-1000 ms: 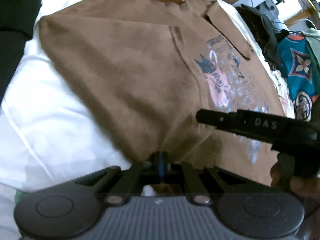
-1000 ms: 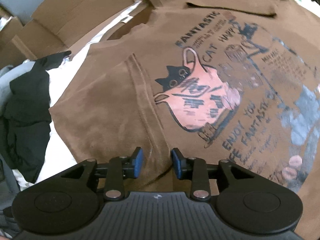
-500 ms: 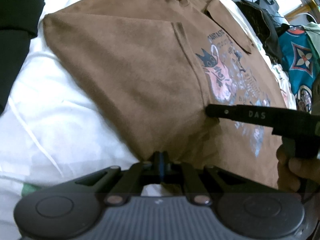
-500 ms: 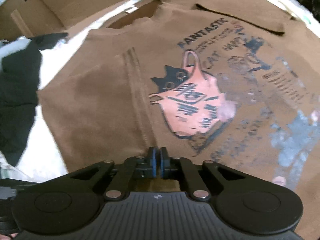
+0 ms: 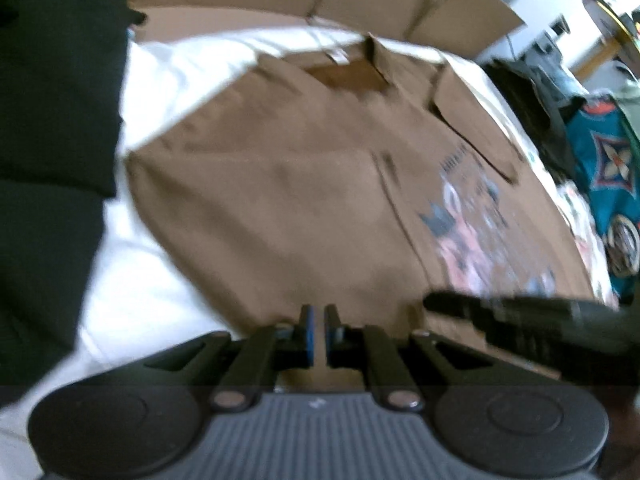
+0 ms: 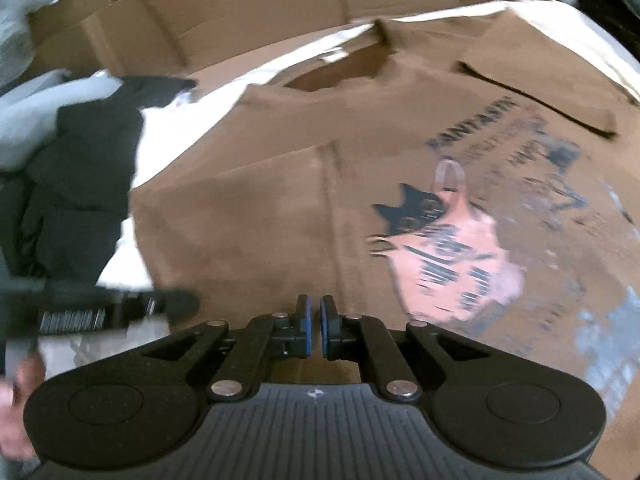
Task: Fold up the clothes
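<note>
Flattened cardboard lies along the far edge of a white sheet — black clothes heaped to the left, a teal patterned cloth bunched at the right.

The left gripper and right gripper look alike: black linkage arms, silver pivot screws behind the jaws, blue pads. Behind those sits a ribbed grey housing flanked by round black discs.
</note>
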The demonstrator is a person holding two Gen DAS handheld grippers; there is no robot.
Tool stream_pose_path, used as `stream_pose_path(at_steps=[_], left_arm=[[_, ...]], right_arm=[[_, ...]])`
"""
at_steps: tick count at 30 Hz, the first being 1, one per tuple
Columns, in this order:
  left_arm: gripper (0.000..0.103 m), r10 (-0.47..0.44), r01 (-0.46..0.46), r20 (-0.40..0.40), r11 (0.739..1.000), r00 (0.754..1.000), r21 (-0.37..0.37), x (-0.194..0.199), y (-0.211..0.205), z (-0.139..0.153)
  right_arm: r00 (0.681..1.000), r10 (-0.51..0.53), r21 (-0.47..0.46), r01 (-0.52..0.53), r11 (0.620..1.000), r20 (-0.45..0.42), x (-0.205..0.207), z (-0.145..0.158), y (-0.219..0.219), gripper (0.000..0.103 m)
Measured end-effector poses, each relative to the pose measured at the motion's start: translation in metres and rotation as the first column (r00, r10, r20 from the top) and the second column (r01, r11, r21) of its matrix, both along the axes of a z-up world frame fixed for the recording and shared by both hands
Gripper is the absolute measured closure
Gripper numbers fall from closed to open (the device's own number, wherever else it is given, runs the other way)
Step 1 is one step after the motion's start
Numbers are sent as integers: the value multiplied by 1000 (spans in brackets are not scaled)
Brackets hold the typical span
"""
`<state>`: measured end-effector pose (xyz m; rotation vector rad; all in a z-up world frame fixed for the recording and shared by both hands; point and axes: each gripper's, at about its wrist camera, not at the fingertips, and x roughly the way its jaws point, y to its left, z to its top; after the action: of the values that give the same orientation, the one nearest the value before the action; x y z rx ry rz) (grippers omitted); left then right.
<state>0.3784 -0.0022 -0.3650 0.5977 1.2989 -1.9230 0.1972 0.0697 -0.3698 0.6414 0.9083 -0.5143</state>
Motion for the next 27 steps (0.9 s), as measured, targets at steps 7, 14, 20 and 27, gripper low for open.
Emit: stream_pose_path(at_steps=[7,14,20,27], left_arm=[[99,106,-105,20,993,994,-52,18,-33,-7],[99,164,-163,-1,982,986,-94,33,-48,-5],[99,195,-196,-21,975,981,-101,34,-62,-18],[99,212,-214,-29,971,977,-110,33,-65,-16]], right_arm=[[994,105,-37,-106,994,-33,21,-13,8,93],[995,92,-94,-96,991,-44,24,-9,-7,94],[994,100,-120,-105,987,-44,37,-12,-29,94],[986,165,-176,-167,970,-26,67,-12,-52,93]])
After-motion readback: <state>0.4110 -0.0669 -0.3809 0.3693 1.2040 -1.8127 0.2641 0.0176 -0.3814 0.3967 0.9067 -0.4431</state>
